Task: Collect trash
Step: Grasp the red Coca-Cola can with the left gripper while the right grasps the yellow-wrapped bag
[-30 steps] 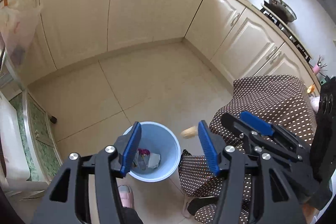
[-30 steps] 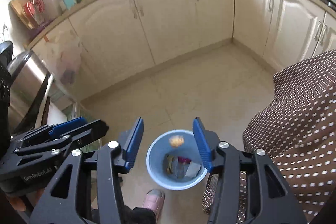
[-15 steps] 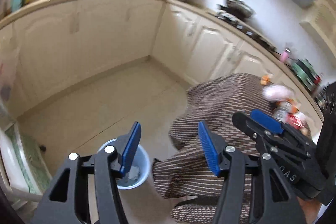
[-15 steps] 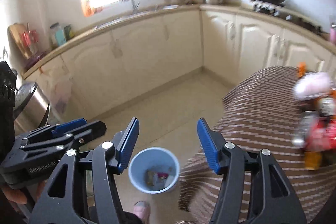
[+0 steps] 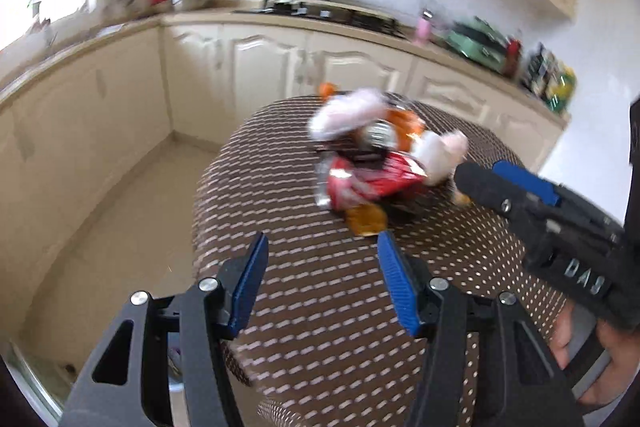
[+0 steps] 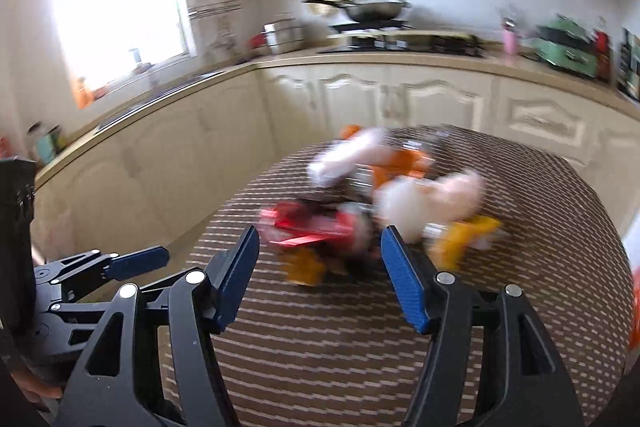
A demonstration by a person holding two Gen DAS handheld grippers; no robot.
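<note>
A blurred pile of trash lies on a table with a brown dotted cloth [image 5: 320, 287]: a red wrapper [image 5: 372, 183], orange wrappers [image 5: 366, 221], pale pink-white crumpled bits [image 5: 348, 113]. My left gripper [image 5: 322, 283] is open and empty, over the cloth short of the pile. My right gripper [image 6: 320, 275] is open and empty, its tips just short of the red wrapper [image 6: 316, 227]. The right gripper also shows at the right of the left wrist view [image 5: 520, 195]. The left gripper shows at the left of the right wrist view [image 6: 112, 263].
Cream kitchen cabinets [image 5: 260, 67] curve behind the table, with a stove and wok [image 6: 372, 7] on the counter. Bottles and a green appliance [image 6: 564, 47] stand at the right. Tiled floor [image 5: 120, 227] lies left of the table.
Both grippers have swung up and right, away from the blue bin on the floor, and now face the trash pile on the table. Both stay open and empty.
</note>
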